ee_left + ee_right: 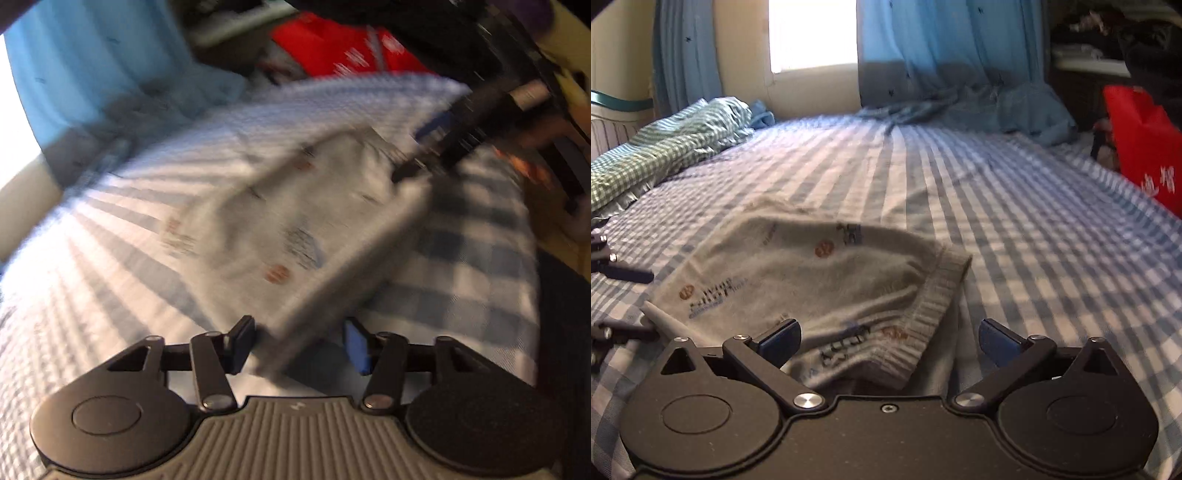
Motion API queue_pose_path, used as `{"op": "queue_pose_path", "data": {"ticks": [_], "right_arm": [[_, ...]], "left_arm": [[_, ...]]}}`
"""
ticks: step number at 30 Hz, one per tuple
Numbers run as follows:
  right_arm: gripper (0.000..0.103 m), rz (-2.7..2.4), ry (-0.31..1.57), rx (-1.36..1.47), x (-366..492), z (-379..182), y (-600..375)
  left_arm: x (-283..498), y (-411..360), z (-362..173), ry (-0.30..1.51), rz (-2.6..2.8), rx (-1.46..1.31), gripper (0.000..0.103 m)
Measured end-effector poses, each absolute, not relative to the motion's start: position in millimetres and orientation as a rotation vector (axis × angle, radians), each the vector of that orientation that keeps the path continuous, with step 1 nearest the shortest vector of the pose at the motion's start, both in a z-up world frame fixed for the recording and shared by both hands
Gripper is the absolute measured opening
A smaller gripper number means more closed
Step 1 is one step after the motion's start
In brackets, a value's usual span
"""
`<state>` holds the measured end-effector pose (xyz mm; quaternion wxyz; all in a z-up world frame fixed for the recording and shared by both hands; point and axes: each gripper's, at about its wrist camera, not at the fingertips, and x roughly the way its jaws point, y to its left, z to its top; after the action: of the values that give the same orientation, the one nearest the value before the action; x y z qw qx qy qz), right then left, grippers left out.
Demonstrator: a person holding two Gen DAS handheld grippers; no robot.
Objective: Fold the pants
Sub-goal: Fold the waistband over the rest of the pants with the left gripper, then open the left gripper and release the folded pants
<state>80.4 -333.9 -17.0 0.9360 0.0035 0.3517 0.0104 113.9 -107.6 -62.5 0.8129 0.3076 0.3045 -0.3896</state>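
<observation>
On the checked bedsheet (997, 192), at the middle of my right wrist view, lie the grey printed pants (820, 280), folded, ribbed waistband (938, 306) toward four o'clock.

Left gripper (299, 345): jaws spread, pads clear of the cloth. A ribbed edge of the pants runs up between them toward one o'clock. This view is badly blurred. The tool pitches steeply down at the bed.

Right gripper (888, 341): jaws spread wide, nothing pinched, the near fold of the pants lying between and under them. It also tilts down, aimed toward twelve o'clock at the blue curtain (942, 55).

Other features: rumpled green gingham cloth (665, 140) at ten o'clock; red bag (1141, 147) at two o'clock.

Risks, as I judge them: closing either tool from here could catch the sheet with the pants, or take only the top layer, so that lifting drags the fold open. With the left view smeared, I could misplace that grip.
</observation>
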Motion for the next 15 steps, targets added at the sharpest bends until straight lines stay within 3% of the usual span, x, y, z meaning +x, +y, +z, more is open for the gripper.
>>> {"op": "queue_pose_path", "data": {"ticks": [3,8,11,13,15], "right_arm": [[0.102,-0.002,0.7,0.003,62,-27,-342],[0.102,-0.042,0.623,0.06,41,-22,-362],[0.102,-0.067,0.538,0.037,54,-8,-362],[0.102,-0.055,0.512,0.014,80,-4,-358],[0.102,-0.036,0.492,-0.031,110,-7,-351]], "left_arm": [[92,-107,-70,0.581,-0.813,0.704,0.052],[86,-77,-62,0.709,-0.881,0.47,0.049],[97,-70,-49,0.648,-0.823,0.377,0.064],[117,-74,-37,0.588,-0.734,0.27,0.085],[151,-90,-29,0.536,-0.587,0.169,0.094]]}}
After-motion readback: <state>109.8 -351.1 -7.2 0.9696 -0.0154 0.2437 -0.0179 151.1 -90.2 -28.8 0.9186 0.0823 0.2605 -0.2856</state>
